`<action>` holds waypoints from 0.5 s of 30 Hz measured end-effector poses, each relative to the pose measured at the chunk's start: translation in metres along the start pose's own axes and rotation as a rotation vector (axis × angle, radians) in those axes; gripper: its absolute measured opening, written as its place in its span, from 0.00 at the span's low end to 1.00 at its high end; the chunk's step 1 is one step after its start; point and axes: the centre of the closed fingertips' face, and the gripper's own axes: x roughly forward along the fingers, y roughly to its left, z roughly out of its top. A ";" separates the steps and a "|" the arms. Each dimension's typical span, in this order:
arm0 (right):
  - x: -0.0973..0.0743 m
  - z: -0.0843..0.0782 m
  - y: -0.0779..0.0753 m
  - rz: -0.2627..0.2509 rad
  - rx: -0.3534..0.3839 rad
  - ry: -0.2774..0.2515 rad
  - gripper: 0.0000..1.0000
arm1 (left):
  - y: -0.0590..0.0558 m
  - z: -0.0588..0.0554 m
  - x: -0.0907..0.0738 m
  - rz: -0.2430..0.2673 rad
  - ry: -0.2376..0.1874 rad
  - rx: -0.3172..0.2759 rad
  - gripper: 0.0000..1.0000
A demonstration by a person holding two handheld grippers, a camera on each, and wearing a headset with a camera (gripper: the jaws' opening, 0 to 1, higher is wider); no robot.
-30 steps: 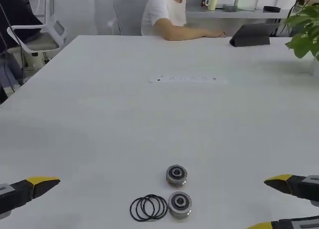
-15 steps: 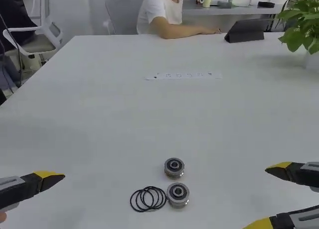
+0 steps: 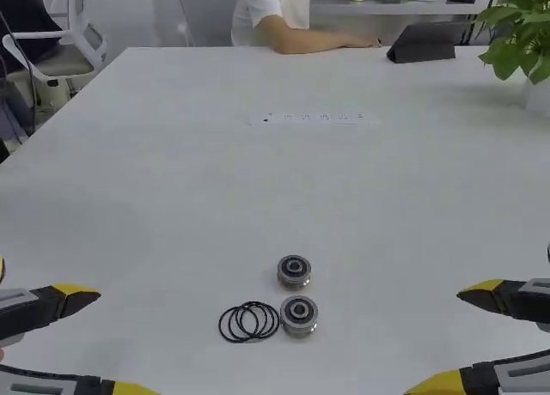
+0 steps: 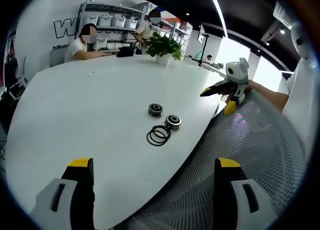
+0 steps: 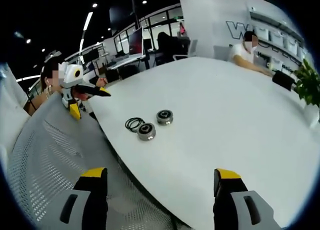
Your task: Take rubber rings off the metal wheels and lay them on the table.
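Two metal wheels point(image 3: 294, 271) point(image 3: 298, 315) lie flat near the front of the white table point(image 3: 258, 180), one behind the other. Several loose black rubber rings point(image 3: 248, 321) lie overlapping just left of the nearer wheel. My left gripper point(image 3: 103, 343) is open at the table's near left edge, well left of the rings. My right gripper point(image 3: 447, 339) is open at the near right edge, far from the wheels. The left gripper view has the wheels point(image 4: 155, 109) point(image 4: 173, 121) and rings point(image 4: 158, 135) ahead of its yellow-tipped jaws. The right gripper view shows the wheels point(image 5: 164, 116) point(image 5: 146, 131) and rings point(image 5: 133, 123).
A person point(image 3: 275, 17) sits at the table's far end beside a dark tablet stand point(image 3: 425, 43). A potted plant point(image 3: 520, 34) stands at the far right. A flush strip point(image 3: 307, 118) is set in the tabletop's middle. A white chair point(image 3: 51, 51) stands at the far left.
The head camera has tilted, so the whole picture shifted. Wheels and rings have not moved on the table. Both grippers stay open at the near edge, with the lower jaws now showing.
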 end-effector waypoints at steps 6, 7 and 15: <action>-0.001 -0.002 -0.001 -0.006 0.027 -0.003 0.88 | 0.004 -0.002 -0.001 0.005 -0.022 -0.067 0.99; -0.002 -0.001 -0.002 -0.010 0.029 -0.012 0.88 | 0.004 0.000 -0.002 0.006 -0.035 -0.072 0.99; 0.000 -0.004 0.003 0.010 0.003 0.010 0.91 | 0.006 0.000 -0.003 0.022 -0.047 -0.073 0.99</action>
